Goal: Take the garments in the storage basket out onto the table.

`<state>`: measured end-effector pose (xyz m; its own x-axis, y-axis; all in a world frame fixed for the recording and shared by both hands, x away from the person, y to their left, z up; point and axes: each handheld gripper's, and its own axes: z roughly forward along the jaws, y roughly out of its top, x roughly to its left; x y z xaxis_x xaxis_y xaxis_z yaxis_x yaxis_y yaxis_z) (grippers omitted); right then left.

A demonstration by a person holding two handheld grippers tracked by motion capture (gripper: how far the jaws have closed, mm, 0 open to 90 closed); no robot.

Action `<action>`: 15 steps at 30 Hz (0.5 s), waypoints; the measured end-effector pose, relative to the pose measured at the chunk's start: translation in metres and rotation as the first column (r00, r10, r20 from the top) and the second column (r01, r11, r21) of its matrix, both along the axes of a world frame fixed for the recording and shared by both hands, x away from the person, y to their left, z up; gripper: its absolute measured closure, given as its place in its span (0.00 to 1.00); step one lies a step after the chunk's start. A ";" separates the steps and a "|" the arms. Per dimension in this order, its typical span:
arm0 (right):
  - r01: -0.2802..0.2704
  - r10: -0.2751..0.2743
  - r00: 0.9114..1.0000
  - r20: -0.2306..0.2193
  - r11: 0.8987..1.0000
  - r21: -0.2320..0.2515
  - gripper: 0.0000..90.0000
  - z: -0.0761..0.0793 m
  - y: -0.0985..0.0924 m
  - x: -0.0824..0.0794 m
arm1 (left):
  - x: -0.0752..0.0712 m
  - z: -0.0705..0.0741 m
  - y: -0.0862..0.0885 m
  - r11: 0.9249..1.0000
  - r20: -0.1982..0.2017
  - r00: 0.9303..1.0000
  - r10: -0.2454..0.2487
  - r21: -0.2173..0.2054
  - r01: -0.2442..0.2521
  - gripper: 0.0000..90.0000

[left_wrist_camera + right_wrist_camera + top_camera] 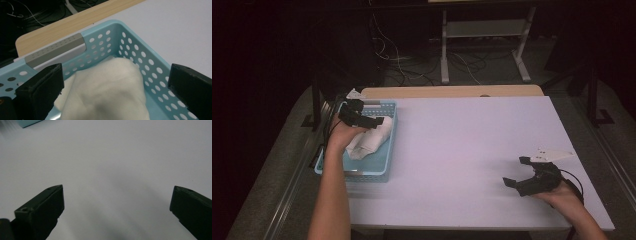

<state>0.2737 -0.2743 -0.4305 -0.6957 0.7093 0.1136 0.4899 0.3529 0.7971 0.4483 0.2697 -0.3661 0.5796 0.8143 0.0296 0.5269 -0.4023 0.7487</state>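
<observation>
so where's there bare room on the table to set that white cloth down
The widest bare patch of table runs from the blue basket across to the right gripper, and back to the wooden strip along the far edge. It is crowded only inside the basket, where the white cloth lies under the open left gripper.

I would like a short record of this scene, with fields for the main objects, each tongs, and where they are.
container: light blue perforated basket at the table's left edge
contents: white cloth bundle lying inside the basket
left tongs: open, above the cloth, jaws on either side of it
right tongs: open, holding nothing, over the bare white table near its right edge
</observation>
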 end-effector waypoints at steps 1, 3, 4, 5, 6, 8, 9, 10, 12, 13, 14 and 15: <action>0.000 0.000 1.000 0.000 1.000 0.000 0.00 0.000 0.000 0.000 | 0.000 -0.001 0.000 1.000 -0.005 1.000 0.000 0.006 0.001 0.00; -0.001 0.001 1.000 0.000 1.000 -0.001 0.00 0.000 0.000 0.000 | 0.001 -0.003 0.000 1.000 -0.010 1.000 0.001 0.002 -0.001 0.00; -0.002 0.002 1.000 0.000 1.000 0.000 0.00 0.000 0.000 0.000 | 0.001 -0.004 0.000 1.000 -0.012 1.000 0.002 0.004 -0.002 0.00; -0.003 0.003 1.000 0.000 1.000 -0.001 0.00 0.000 0.000 0.000 | 0.001 -0.005 0.000 1.000 -0.014 1.000 0.001 0.008 -0.001 0.00; -0.003 0.003 1.000 0.000 1.000 -0.001 0.00 0.000 0.000 0.000 | 0.001 -0.005 0.000 1.000 -0.015 1.000 0.002 0.007 -0.002 0.00; -0.002 0.002 1.000 0.000 1.000 0.000 0.00 0.000 0.000 0.000 | 0.002 -0.007 -0.001 1.000 -0.022 1.000 0.000 0.010 0.000 0.00; -0.002 0.002 1.000 -0.001 1.000 0.000 0.00 0.000 0.000 0.000 | 0.002 -0.009 -0.001 1.000 -0.026 1.000 -0.001 0.010 0.002 0.00; -0.003 0.003 1.000 0.000 1.000 -0.001 0.00 0.000 0.000 0.000 | 0.003 -0.010 -0.001 1.000 -0.030 1.000 0.001 0.012 -0.001 0.00; -0.002 0.002 1.000 0.000 1.000 -0.001 0.00 0.000 0.000 0.000 | 0.003 -0.012 -0.001 1.000 -0.036 0.999 0.000 0.020 0.000 0.00; -0.002 0.002 1.000 0.000 1.000 -0.001 0.00 0.000 0.000 0.000 | 0.003 -0.013 -0.001 1.000 -0.039 0.999 0.001 0.023 0.000 0.00; -0.002 0.002 1.000 0.000 1.000 -0.001 0.00 0.000 0.000 0.000 | 0.004 -0.014 -0.001 1.000 -0.040 0.999 0.004 0.022 -0.003 0.00; -0.002 0.002 1.000 0.001 1.000 -0.002 0.00 0.000 0.000 0.000 | 0.004 -0.015 0.000 1.000 -0.044 0.999 0.005 0.024 -0.004 0.00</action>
